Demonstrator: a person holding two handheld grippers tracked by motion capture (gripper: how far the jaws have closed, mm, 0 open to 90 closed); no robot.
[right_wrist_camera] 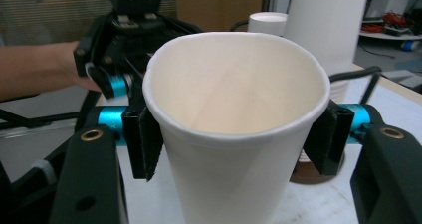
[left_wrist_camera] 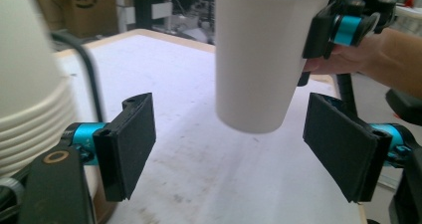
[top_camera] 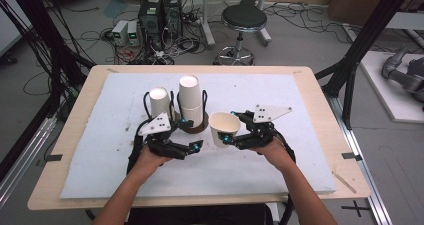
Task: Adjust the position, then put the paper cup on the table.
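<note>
Right gripper (top_camera: 231, 126) clamped on a white paper cup (top_camera: 223, 129), jaws pressing on both sides just under the rim. Cup upright, mouth up, nothing inside as far as the right gripper view shows (right_wrist_camera: 234, 129). Held up off the white mat (top_camera: 280, 100), roughly in the middle of the table (top_camera: 75, 115), a bit toward the person's side. Clearly hanging in the air in the left gripper view (left_wrist_camera: 261, 55), bottom edge well above the mat there.

Left gripper (top_camera: 192, 147) wide open and holding nothing. Both black pads apart with bare mat between them in its own view (left_wrist_camera: 239, 154), cup floating up beyond the gap, not touched by either pad. Sitting low over the mat just to the left of the held cup, tips pointing toward it.

Just behind the left gripper: a stack of upside-down paper cups (top_camera: 190, 101) standing on a small brown coaster (top_camera: 196, 127), and one more upside-down cup (top_camera: 160, 101) right beside it on the left. Stack close to the held cup but not touching it. Edge of the stack also at the far left in the left gripper view (left_wrist_camera: 30, 84).

Both forearms coming in from the bottom edge, black cables trailing off each gripper. Stool (top_camera: 243, 19) and some computer boxes (top_camera: 160, 12) on the floor past the far side of the table.
</note>
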